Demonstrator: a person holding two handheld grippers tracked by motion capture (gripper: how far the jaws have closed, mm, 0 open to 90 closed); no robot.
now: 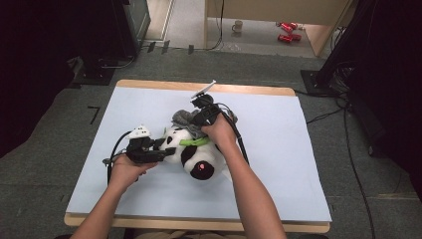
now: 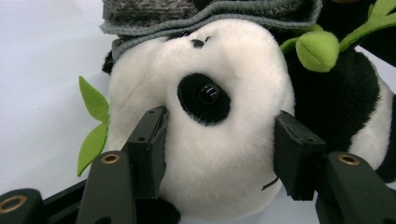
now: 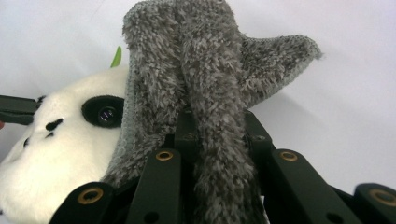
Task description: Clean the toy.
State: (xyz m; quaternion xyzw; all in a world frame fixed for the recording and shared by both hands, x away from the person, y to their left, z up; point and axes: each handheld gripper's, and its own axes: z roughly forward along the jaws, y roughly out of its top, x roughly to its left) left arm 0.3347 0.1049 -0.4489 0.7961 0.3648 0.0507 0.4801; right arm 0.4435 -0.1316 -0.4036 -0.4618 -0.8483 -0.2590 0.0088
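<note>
A black-and-white panda plush lies on its back on the pale blue mat, with a green felt bamboo sprig across its chest. My left gripper comes in from the left. Its jaws press on both sides of the panda's white head. A grey fuzzy knitted cloth sits over the top of the head. My right gripper is shut on that cloth, pinching a fold. In the high view the right gripper sits just behind the head, over the grey cloth.
The mat covers a wooden table with room on every side of the plush. Black cables trail from both grippers. On the floor beyond the table are a mug and red cans, with dark stands at both sides.
</note>
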